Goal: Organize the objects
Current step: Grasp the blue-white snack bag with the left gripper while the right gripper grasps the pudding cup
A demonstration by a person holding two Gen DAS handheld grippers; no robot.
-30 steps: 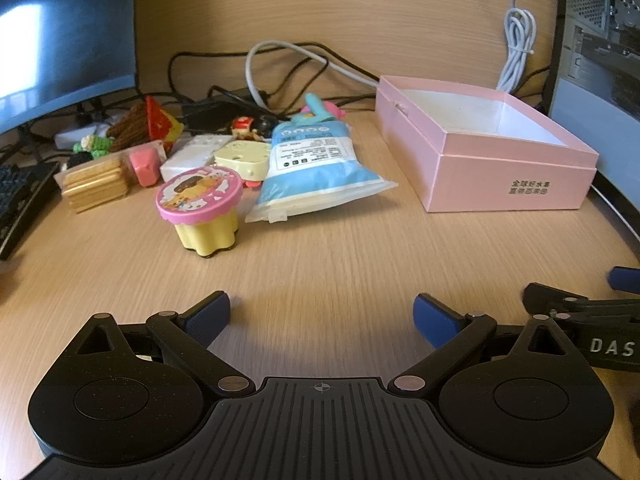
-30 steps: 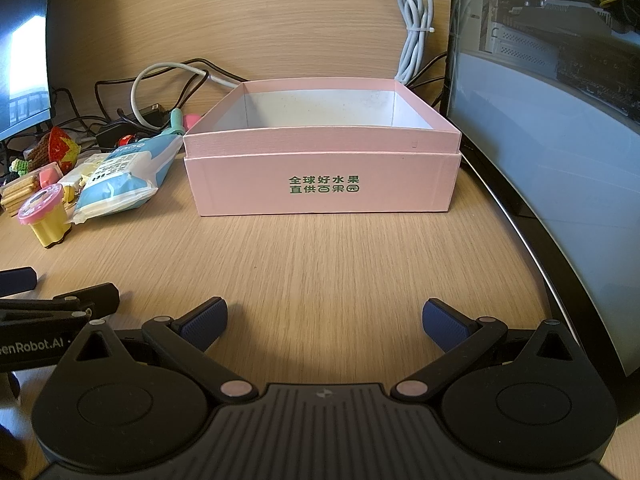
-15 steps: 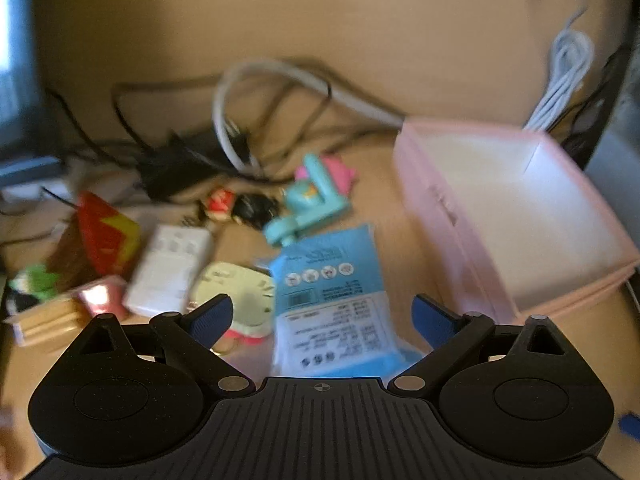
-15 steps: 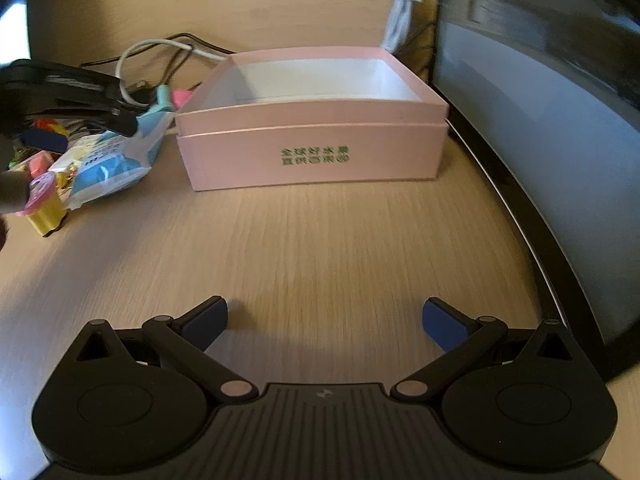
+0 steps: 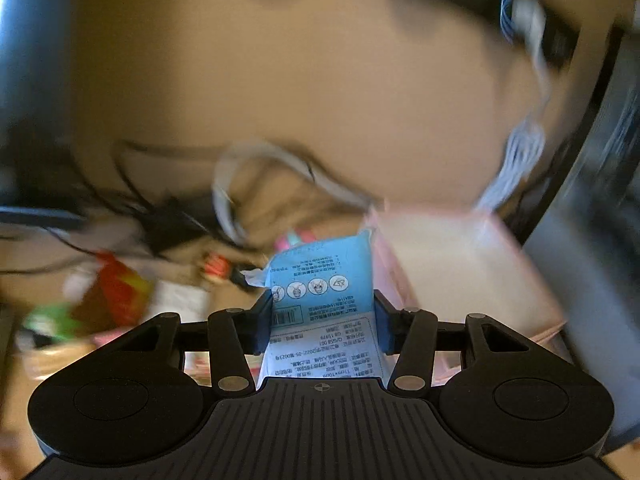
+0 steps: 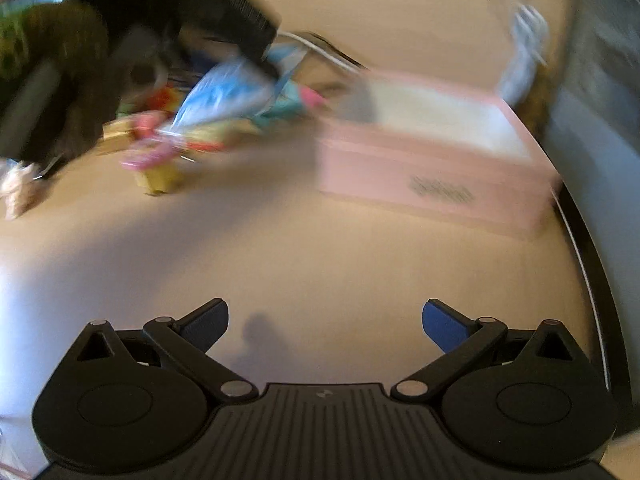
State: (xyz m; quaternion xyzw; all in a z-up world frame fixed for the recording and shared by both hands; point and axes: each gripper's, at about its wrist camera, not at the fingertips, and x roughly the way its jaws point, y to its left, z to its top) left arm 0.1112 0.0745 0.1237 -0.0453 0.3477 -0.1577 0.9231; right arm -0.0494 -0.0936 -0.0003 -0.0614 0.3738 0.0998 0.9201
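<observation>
Left hand-held gripper (image 5: 323,320) has just been closing, and its blue pads now press on either side of a soft blue-and-white printed plastic pouch (image 5: 320,280), which stands up between them, clear of the wooden tabletop (image 6: 320,248). From the right wrist view the pouch hangs in the air at far left, above the heap of small things — a yellow cup-shaped toy with a pink lid (image 6: 154,164) nearest among them, the rest too blurred to name. Just right of the pouch sits the open pink cardboard box (image 5: 472,264), its pale inside bare as far as the blur lets me tell. Right hand-held gripper (image 6: 325,322) is spread wide over bare tabletop, holding nothing.

The step in hand looks like the carry: the pouch is picked and on its way. The next move calls for swinging it right, over the box's near-left wall, then lowering and letting go inside — a limp pouch may sag and catch on the rim.
</observation>
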